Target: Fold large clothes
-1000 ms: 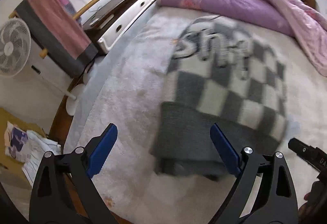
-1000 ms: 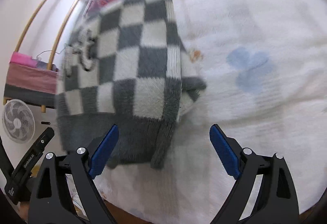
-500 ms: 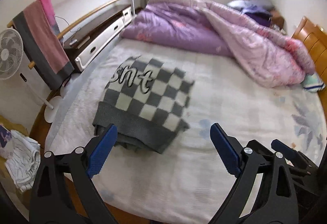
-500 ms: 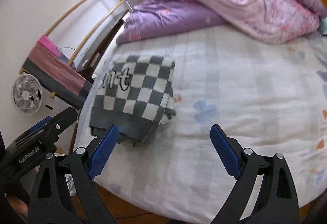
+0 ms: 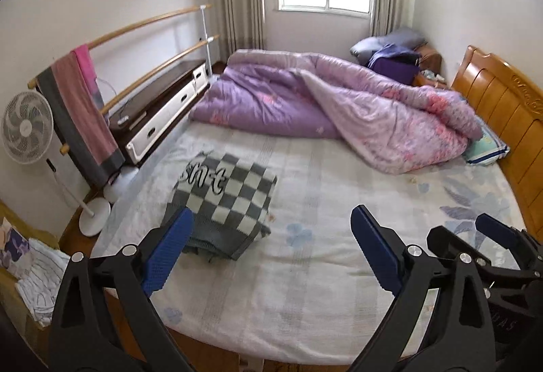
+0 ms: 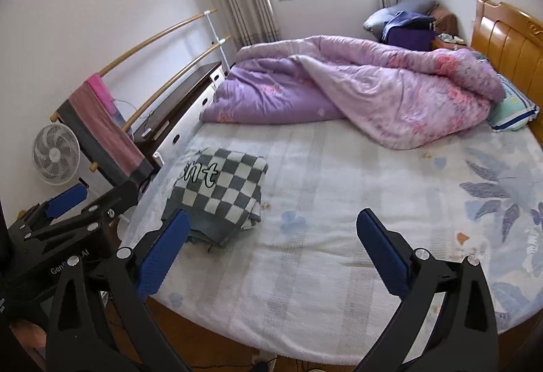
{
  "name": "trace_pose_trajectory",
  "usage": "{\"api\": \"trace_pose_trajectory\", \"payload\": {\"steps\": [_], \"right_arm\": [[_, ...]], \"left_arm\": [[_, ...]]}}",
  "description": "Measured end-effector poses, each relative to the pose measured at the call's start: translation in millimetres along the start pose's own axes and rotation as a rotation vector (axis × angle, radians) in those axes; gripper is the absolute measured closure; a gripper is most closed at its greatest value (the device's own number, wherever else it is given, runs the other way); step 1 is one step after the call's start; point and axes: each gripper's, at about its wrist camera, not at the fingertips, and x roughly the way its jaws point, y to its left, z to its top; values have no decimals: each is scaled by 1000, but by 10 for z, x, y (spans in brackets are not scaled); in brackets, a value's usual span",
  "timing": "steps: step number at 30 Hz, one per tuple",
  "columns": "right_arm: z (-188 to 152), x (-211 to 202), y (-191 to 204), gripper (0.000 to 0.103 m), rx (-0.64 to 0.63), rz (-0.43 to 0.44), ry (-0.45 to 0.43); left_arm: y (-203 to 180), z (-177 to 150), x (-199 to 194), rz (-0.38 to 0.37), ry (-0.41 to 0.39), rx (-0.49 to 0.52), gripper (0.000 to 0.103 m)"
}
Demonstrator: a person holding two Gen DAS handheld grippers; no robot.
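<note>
A grey-and-white checkered sweater (image 5: 224, 199) lies folded into a compact rectangle on the left side of the bed (image 5: 305, 287), with dark lettering on top. It also shows in the right wrist view (image 6: 217, 192). My left gripper (image 5: 271, 250) is open and empty, held back above the bed's near edge. My right gripper (image 6: 271, 250) is open and empty too, also back from the sweater. Each gripper shows at the edge of the other's view.
A crumpled purple duvet (image 5: 339, 100) fills the far half of the bed. A wooden headboard (image 5: 502, 111) stands at right. At left are a towel rail with a pink towel (image 5: 81, 107), a white fan (image 5: 27, 128) and a low cabinet (image 5: 159, 100).
Both grippers have pulled back and up from the sweater, which was close under them a second ago. The sweater stays folded on the bed.
</note>
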Motion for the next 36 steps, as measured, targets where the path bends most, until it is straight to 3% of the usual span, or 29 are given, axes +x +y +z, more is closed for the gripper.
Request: {"api": "trace_pose_trajectory", "payload": {"steps": [6, 18, 36], "right_arm": [[135, -477, 46, 7, 14, -15, -54], [271, -1047, 366, 7, 32, -61, -152], [307, -1564, 703, 7, 31, -149, -240]], "left_arm": [[-102, 129, -412, -15, -41, 8, 8], [31, 301, -970, -54, -90, 44, 8], [301, 450, -1515, -134, -167, 70, 7]]}}
